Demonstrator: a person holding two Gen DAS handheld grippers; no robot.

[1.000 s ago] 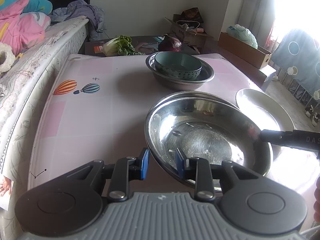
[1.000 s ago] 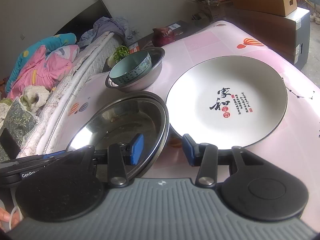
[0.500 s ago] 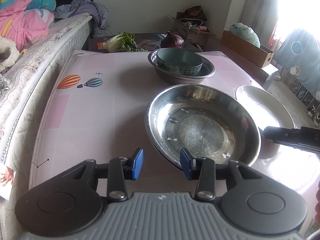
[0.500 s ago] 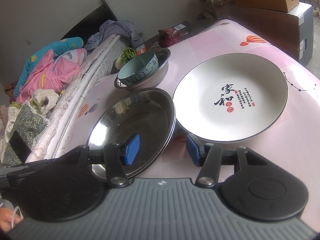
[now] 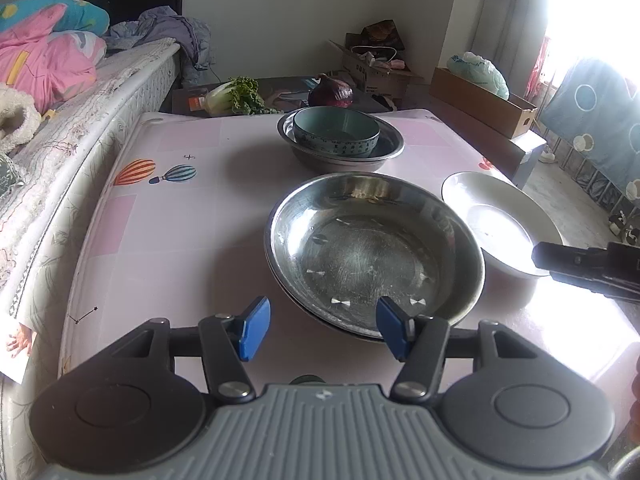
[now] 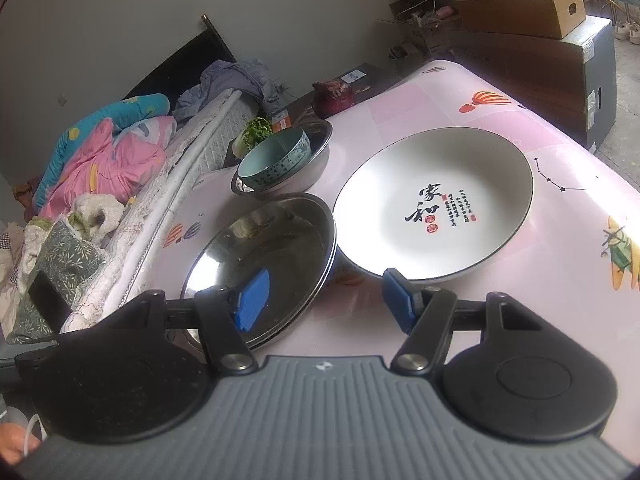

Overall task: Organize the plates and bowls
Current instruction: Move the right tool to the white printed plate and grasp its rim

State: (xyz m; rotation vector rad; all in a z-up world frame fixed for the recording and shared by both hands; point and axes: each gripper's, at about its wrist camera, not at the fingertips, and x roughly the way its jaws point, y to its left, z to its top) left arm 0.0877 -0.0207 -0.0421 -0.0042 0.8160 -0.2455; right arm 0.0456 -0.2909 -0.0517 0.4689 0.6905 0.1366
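Stacked steel plates point(image 5: 372, 252) rest on the pink table point(image 5: 180, 240), also seen in the right wrist view point(image 6: 272, 256). A white plate with black lettering point(image 6: 436, 204) lies to their right; it also shows in the left wrist view point(image 5: 500, 220). A teal bowl point(image 5: 336, 132) sits inside a steel basin point(image 5: 384, 152) at the back. My left gripper point(image 5: 322, 330) is open and empty just before the steel plates' near rim. My right gripper point(image 6: 326, 300) is open and empty, in front of the gap between steel plates and white plate.
A bed with pink bedding point(image 5: 44, 60) runs along the table's left side. Greens point(image 5: 240, 96) and a purple cabbage point(image 5: 331, 91) lie beyond the far edge. Cardboard boxes point(image 6: 532, 12) stand at the back right. The right gripper's finger point(image 5: 584, 264) reaches over the white plate's rim.
The left gripper let go of the top steel plate, which now rests flat on the stack, then opened wide and drew back. The right gripper opened wider and pulled back a little.
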